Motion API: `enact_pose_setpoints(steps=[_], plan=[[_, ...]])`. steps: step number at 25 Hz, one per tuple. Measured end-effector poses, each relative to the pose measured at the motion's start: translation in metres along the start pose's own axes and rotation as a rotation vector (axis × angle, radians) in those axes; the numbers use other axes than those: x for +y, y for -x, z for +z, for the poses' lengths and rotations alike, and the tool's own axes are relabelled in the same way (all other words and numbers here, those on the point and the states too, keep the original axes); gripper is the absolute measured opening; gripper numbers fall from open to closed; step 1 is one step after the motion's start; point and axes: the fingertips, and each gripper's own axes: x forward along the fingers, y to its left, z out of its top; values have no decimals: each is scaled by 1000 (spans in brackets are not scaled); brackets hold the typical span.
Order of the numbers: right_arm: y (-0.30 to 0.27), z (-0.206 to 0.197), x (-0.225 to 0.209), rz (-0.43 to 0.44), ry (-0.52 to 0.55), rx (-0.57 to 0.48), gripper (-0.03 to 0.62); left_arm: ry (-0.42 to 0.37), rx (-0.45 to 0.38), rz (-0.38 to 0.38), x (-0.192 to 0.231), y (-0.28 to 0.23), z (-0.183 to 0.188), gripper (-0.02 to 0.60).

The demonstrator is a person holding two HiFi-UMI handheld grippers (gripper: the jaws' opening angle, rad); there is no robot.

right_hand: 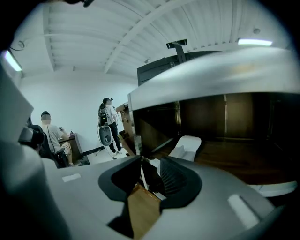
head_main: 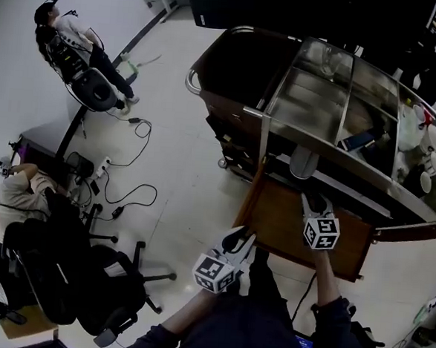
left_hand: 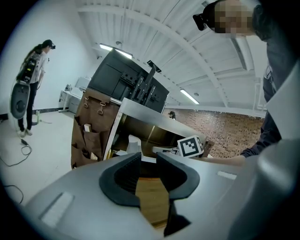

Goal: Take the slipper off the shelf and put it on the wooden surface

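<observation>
A pale grey slipper lies on the dark lower shelf of a metal-topped cart. In the right gripper view the slipper lies just beyond the jaws. My right gripper hovers over the brown wooden surface in front of that shelf. It points at the slipper, open and empty. My left gripper is at the wooden surface's near left corner, open with nothing in it. Wood shows between its jaws. The slipper shows small beyond them.
The cart's top tier holds white items at the right. Black office chairs stand on the floor to the left, and cables trail across it. One person sits at a desk; another stands far off.
</observation>
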Motion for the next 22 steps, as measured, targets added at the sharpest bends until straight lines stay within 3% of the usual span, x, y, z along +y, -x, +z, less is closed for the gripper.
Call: enact_pose_setpoints(steps=[8,14,16,19,22], plan=[[-107,-5,-75,-12,3,76,145,-4,53,-13,15,-104,19,110],[-162,-17,-106,-71,-26,137,146,2,83,-6,20,-128,17,110],[-167,-23,-108,-97,-9,176,8,7,95,4,25,-127,13,110],[-148,-25,-94,-96,-10,175,5,9,107,8,27,-122,8,110],[-109,-32,-52,-48,-1,142,5,14,106,12,28,-113,4,110]])
